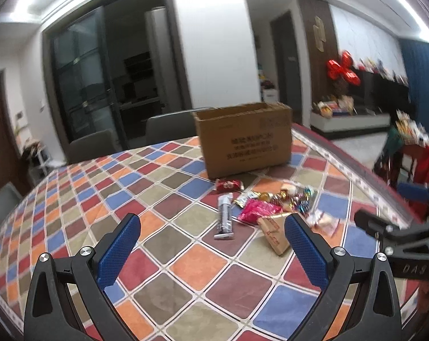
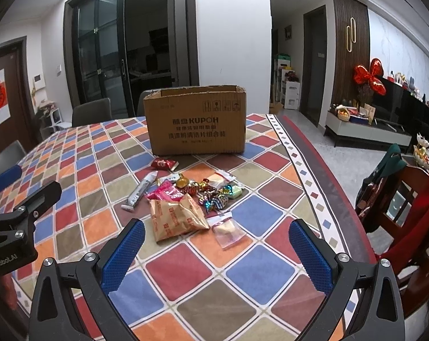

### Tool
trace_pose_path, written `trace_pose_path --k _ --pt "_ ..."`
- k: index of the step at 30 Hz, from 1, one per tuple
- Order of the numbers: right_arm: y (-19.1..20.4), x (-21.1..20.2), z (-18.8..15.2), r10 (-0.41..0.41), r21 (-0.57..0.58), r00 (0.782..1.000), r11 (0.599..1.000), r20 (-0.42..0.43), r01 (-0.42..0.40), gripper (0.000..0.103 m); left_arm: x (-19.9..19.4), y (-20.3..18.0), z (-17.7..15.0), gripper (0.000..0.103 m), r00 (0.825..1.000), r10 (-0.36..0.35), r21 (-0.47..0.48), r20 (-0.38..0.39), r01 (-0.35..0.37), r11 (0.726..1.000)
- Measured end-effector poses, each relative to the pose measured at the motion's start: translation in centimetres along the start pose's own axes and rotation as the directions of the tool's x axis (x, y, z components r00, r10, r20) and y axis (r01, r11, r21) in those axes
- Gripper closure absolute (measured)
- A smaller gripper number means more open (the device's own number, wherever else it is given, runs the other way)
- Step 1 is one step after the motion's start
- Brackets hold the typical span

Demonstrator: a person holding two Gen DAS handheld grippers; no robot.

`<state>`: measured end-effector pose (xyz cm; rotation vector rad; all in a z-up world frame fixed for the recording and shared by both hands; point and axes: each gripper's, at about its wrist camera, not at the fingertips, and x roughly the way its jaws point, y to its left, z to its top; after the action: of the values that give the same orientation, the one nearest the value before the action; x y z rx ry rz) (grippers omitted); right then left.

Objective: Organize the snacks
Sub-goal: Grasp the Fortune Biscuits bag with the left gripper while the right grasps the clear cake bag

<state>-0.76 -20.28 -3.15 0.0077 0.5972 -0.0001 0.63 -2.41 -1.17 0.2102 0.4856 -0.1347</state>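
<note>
I see both grippers, left gripper [image 1: 211,226] and right gripper [image 2: 216,230], with jaws released and empty above the bench [image 2: 257,275]. The snacks [image 2: 186,199] lie in 1 loose pile on the checked cloth, just before the open cardboard box [image 2: 196,120].

Tablecloth [image 2: 257,272]: diamond check of red, blue, orange, olive and maroon, cream grid lines, with a white border strip of small diamonds and a dark red edge. Cardboard box [image 2: 196,122]: plain brown, dark printed lettering. Snacks: red wrapper [image 2: 164,164]; silver stick pack [image 2: 140,191]; pink packet [image 2: 166,193]; tan bag [image 2: 176,216] with red print; clear pouch [image 2: 228,231]; multicoloured foil candies [image 2: 214,196]. Gripper pads [image 2: 123,255]: textured blue on black frames.
</note>
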Motion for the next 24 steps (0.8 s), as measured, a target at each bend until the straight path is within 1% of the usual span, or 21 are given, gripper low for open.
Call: trace_pose_path --k 4,6,10,12,14,15,17,19,20,24 --pt "-0.9 1.5 -0.2 -0.015 -0.021 1.0 1.0 -0.018 0.015 0.001 1.8 -1.7 0.0 0.005 0.998 -0.065 0.114 -0.027 0.067 0.991" --pt "-1.3 2.3 -0.3 -0.018 -0.035 0.999 0.999 -0.032 0.017 0.001 2.9 -2.6 0.1 0.007 0.993 -0.107 0.163 -0.043 0.112 0.98" --pt "-2.0 4.1 -0.4 0.007 -0.047 0.997 0.999 -0.074 -0.01 0.001 5.0 -4.3 0.3 0.011 0.986 -0.16 0.244 -0.055 0.168 0.955" --pt "-2.1 5.1 -0.4 0.017 -0.067 0.996 0.997 -0.09 -0.024 0.004 6.0 -4.8 0.3 0.014 0.977 -0.198 0.27 -0.074 0.21 0.94" --pt "-2.2 6.1 -0.3 0.034 -0.092 0.993 0.995 -0.112 -0.044 0.009 7.2 -5.4 0.2 0.019 0.967 -0.233 0.291 -0.101 0.253 0.923" --pt "-2.2 6.7 -0.2 0.042 -0.103 0.991 0.993 -0.124 -0.055 0.01 7.7 -5.6 0.1 0.02 0.961 -0.252 0.298 -0.114 0.275 0.914" --pt "-2.3 7.7 -0.2 0.052 -0.133 0.987 0.988 -0.149 -0.073 0.016 8.5 -6.2 -0.1 0.023 0.95 -0.281 0.319 -0.135 0.31 0.895" --pt "-2.1 8.5 -0.3 0.069 -0.161 0.983 0.982 -0.172 -0.097 0.018 9.4 -6.9 -0.3 0.028 0.942 -0.299 0.356 -0.152 0.334 0.873" --pt "-2.2 8.8 -0.2 0.077 -0.168 0.98 0.98 -0.182 -0.108 0.022 9.8 -7.3 -0.4 0.029 0.939 -0.306 0.371 -0.158 0.344 0.863" --pt "-2.1 10.4 -0.1 0.105 -0.198 0.97 0.969 -0.22 -0.15 0.028 11.3 -7.9 -0.6 0.031 0.922 -0.334 0.391 -0.197 0.387 0.835"
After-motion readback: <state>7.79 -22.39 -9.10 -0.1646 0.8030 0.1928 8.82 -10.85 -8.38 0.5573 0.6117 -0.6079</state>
